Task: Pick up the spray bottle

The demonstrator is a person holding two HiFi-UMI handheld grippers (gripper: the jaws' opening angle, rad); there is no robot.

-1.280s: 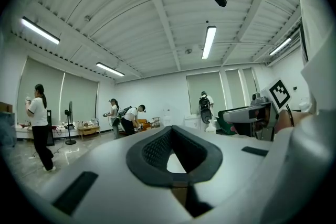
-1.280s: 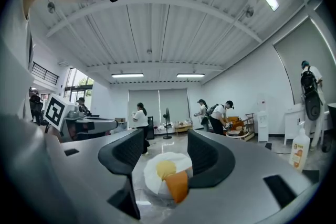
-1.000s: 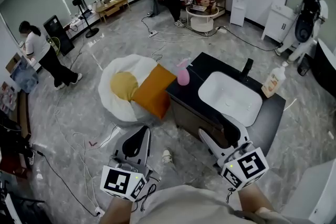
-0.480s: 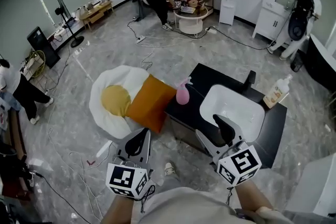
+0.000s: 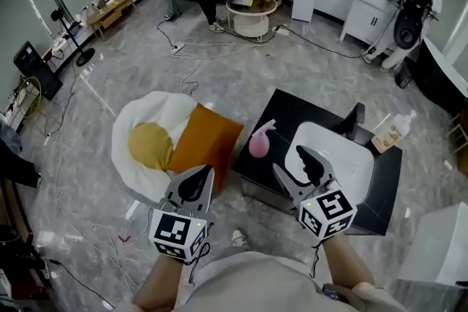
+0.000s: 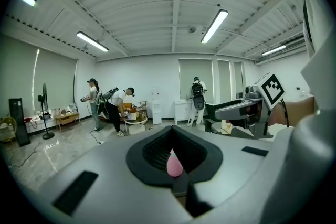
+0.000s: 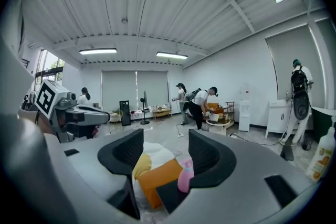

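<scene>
The pink spray bottle (image 5: pixel 259 142) stands upright on the near left corner of a black counter (image 5: pixel 289 112). It is ahead of both grippers and nothing touches it. My right gripper (image 5: pixel 296 167) is open and empty, hovering over the counter's front edge just right of the bottle. My left gripper (image 5: pixel 196 179) is shut on nothing and hangs over the floor to the bottle's lower left. The left gripper view shows the bottle (image 6: pixel 174 164) in the narrow notch of the left gripper (image 6: pixel 174 150). In the right gripper view the bottle (image 7: pixel 185 178) sits far off between the spread jaws of the right gripper (image 7: pixel 165 152).
A white sink basin (image 5: pixel 358 166) with a black faucet (image 5: pixel 356 117) is set into the counter, and a soap bottle (image 5: pixel 391 134) stands at its far right. An orange cushion (image 5: pixel 206 145) on a white and yellow beanbag (image 5: pixel 150 146) lies left of the counter. People work in the background, with cables across the floor.
The view has shifted forward and right, so the counter and pink bottle lie closer to both grippers. The person at the left edge has passed out of sight. Both grippers keep their pose.
</scene>
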